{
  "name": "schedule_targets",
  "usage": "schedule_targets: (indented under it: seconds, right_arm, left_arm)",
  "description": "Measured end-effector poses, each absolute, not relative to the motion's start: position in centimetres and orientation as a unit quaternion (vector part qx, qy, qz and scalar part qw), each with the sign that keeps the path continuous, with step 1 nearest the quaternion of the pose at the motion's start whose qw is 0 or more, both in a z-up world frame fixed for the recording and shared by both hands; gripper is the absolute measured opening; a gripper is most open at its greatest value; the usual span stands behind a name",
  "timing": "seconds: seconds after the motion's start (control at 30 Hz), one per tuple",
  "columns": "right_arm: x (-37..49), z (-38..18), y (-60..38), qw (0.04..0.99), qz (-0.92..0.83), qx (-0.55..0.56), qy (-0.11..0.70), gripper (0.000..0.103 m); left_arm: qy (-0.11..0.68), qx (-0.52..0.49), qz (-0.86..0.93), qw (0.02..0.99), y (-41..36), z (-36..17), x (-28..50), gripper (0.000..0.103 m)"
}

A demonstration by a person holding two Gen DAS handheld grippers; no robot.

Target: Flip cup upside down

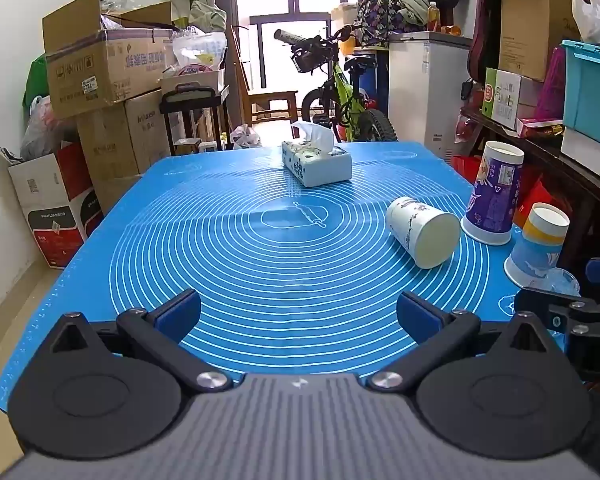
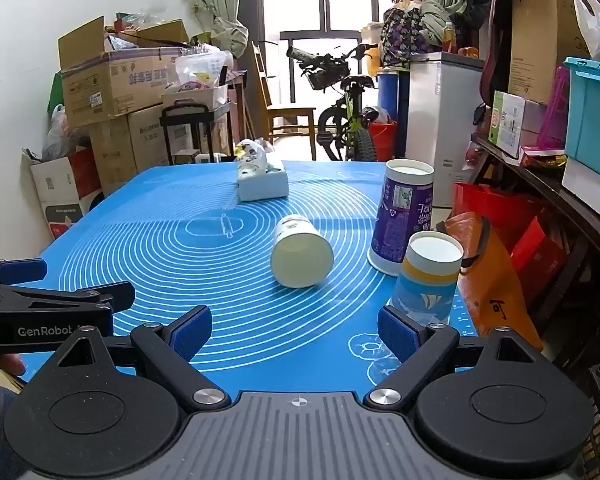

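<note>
White paper cup (image 2: 302, 255): it lies on its side on the blue baking mat (image 2: 172, 248), right of the mat's centre, its flat base turned toward the cameras. It is the only cup not yet standing upside down, so it is judged the one to flip.
Left gripper (image 1: 299, 316): jaws spread wide, nothing between them, held low over the near edge of the mat.
Right gripper (image 2: 295, 330): jaws likewise wide apart and empty, with the fallen cup ahead and slightly left of its centre line.
Rolling risk: a cup on its side is round and light, so a nudge from one finger before the other closes could send it rolling across the mat.
Crush risk: thin paper walls may buckle if squeezed hard near the open rim.
Neighbour risk: the tall purple cup (image 2: 403, 216) and the blue-and-yellow cup (image 2: 428, 278) stand inverted just right of the target; a wide swing while turning the cup could knock either over.
Edge risk: the blue-and-yellow cup sits close to the mat's right edge, so a bump could push it off.
Tissue box (image 2: 262, 182): at the far side, well apart.
</note>
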State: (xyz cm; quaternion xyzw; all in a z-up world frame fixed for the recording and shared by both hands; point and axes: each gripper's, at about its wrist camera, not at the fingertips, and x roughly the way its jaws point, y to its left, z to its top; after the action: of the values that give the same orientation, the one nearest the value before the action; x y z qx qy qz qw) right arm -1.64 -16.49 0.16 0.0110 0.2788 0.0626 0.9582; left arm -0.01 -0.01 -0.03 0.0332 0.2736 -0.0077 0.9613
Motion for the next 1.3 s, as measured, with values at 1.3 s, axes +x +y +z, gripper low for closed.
schedule_targets:
  seconds: [1.3]
  right_arm:
    - [-1.33,-0.07,-16.42,0.957,0.059,0.008,0.284,0.091]
  left_arm:
    - [0.275,0.030,-0.012,0.961,0.30,-0.37,0.13,0.103]
